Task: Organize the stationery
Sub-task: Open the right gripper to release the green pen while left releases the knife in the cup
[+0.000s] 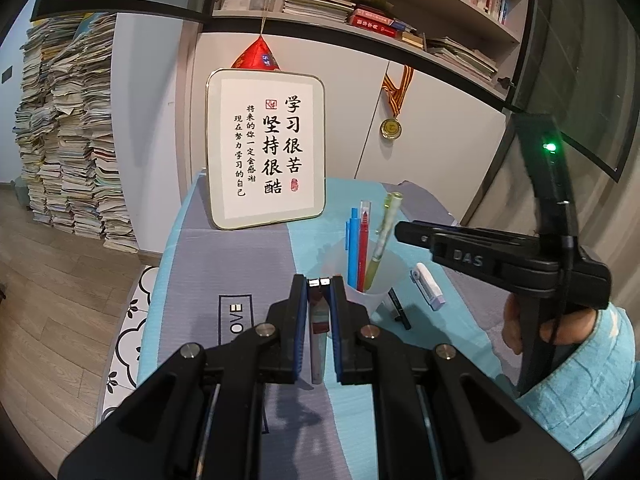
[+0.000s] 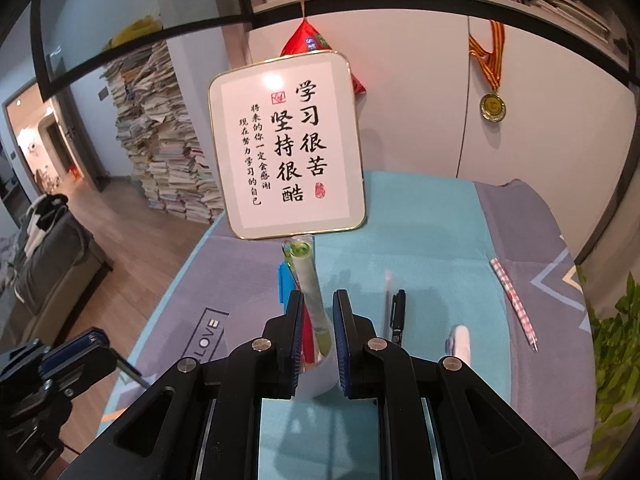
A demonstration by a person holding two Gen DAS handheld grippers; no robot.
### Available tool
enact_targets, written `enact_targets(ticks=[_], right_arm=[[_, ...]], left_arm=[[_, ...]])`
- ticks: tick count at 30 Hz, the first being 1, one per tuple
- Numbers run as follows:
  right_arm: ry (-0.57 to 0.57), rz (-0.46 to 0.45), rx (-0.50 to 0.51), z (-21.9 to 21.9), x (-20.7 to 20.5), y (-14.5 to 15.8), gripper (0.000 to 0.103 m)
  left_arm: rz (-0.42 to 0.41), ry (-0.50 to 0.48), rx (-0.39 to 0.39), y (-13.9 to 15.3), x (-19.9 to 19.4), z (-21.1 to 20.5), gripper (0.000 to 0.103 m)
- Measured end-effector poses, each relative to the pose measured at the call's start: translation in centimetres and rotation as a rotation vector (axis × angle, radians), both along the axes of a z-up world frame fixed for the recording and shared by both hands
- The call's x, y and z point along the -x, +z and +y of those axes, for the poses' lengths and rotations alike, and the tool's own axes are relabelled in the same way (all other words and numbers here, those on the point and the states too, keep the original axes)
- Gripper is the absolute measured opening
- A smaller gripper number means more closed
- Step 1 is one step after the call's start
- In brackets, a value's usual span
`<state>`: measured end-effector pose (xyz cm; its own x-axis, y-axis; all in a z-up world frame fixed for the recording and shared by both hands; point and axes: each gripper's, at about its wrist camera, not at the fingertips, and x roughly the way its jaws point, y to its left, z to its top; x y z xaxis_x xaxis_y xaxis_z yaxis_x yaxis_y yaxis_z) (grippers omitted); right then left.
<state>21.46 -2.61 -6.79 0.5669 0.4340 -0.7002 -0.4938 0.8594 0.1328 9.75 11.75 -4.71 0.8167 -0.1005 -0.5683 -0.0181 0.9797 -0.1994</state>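
A translucent white cup point(image 1: 374, 286) point(image 2: 318, 380) stands on the cloth-covered table point(image 1: 240, 264) and holds a blue pen point(image 1: 353, 248) point(image 2: 285, 280), a red pen point(image 1: 364, 240) and a pale green pen point(image 1: 380, 240) point(image 2: 314, 292). My right gripper point(image 1: 400, 229) point(image 2: 318, 300) reaches over the cup from the right, shut on the green pen, whose lower end is inside the cup. My left gripper point(image 1: 319, 282) point(image 2: 102, 342) hovers just left of the cup, shut on a thin flat strip point(image 1: 318, 332) point(image 2: 130, 368), perhaps a ruler.
A framed calligraphy sign point(image 1: 266, 148) point(image 2: 288, 144) stands behind the cup. Right of the cup lie a black marker point(image 1: 400, 308) point(image 2: 398, 316), a white eraser-like piece point(image 1: 428, 286) point(image 2: 460, 340), a clear pen point(image 2: 387, 292) and a pink checked pen point(image 2: 514, 304). A plant point(image 2: 612, 340) is at the right edge.
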Motion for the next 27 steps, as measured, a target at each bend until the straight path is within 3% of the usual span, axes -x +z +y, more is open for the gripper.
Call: enact_targets(ticks=[13,21,27], right_arm=[[-0.037,0.031,-0.027,-2.8,0.8,-0.5,0.015],[-0.078,0.024,-0.039,-5.6,2.1,-0.9,0.015],[-0.115,0.065,0.004,-7.6,2.3,-3.2,0.015]], left_arm=[[-0.003,-0.012,-0.009,0.6,-0.1,-1.1,0.009],[-0.055,-0.029,-0.041,2.8,0.0,-2.1,0.009],[-0.089,-0.033,-0.072,4.5,-0.5,-3.1,0.009]])
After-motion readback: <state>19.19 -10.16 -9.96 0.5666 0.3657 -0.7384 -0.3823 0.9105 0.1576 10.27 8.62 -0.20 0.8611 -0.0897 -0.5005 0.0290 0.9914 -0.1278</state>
